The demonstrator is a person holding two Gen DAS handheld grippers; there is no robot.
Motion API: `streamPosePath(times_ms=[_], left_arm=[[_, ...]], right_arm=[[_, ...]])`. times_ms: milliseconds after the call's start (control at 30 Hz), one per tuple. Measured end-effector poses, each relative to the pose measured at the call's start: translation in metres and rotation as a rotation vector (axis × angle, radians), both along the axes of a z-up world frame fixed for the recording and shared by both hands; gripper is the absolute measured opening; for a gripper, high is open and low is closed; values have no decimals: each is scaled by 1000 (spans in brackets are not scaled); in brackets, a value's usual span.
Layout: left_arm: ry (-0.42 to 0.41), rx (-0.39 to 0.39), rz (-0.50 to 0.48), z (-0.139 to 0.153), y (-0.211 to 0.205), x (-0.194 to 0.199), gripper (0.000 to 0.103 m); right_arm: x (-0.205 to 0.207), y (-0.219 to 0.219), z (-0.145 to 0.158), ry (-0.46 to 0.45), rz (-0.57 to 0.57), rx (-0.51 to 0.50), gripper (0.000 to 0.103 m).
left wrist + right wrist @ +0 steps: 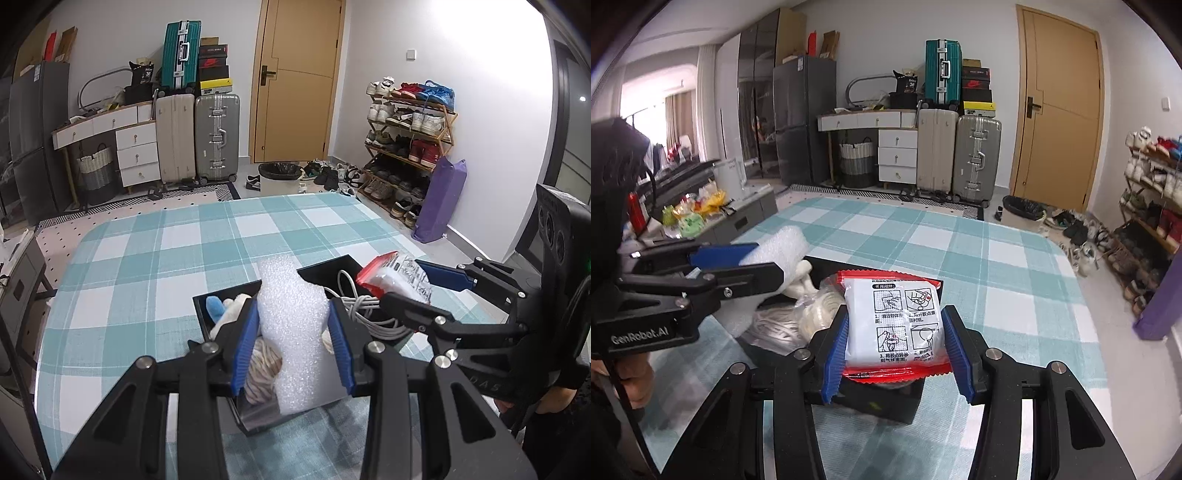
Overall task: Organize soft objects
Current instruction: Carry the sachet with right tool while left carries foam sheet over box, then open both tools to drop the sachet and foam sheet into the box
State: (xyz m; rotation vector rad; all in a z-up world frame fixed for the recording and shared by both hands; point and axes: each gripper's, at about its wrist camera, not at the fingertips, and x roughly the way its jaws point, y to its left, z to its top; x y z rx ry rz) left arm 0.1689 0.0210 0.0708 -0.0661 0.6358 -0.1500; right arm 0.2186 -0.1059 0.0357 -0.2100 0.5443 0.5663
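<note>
My left gripper (293, 314) is shut on a white foam sheet (295, 332) and holds it above the left compartment of a black box (207, 299). That compartment holds a plush toy (225, 310) and yarn (260, 365). My right gripper (894, 332) is shut on a white packet with red edges (892, 325), above the right compartment, where a coiled white cable (364, 314) lies. The right gripper shows in the left wrist view (410, 286), the left gripper in the right wrist view (764, 262).
The box sits on a teal checked tablecloth (147, 258). Beyond the table stand suitcases (216, 136), a drawer unit (136, 147), a bin (279, 177), a shoe rack (406, 147) and a door (299, 74).
</note>
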Motion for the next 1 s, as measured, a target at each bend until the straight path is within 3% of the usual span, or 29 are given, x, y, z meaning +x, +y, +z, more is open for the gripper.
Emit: streamPosePath(times_ms=[367,433,500,800,1000], left_arm=[[-2,0,-2,2,3,16,37],[-3,2,-1,2,2,17,37],[-3,4,-5,2,1,20,37],[20,9,-26,-5,-6,31,37],[42,31,-50,-12,-18,40,38]], right_arm=[[18,22,-14,-6,19,-105,49],[20,23,-17,8,37,-116,54],[20,24,-18,-1,40,-130,66],[18,12,-18,-12,20,-114,81],[16,5,-15,-19,14,-108,82]])
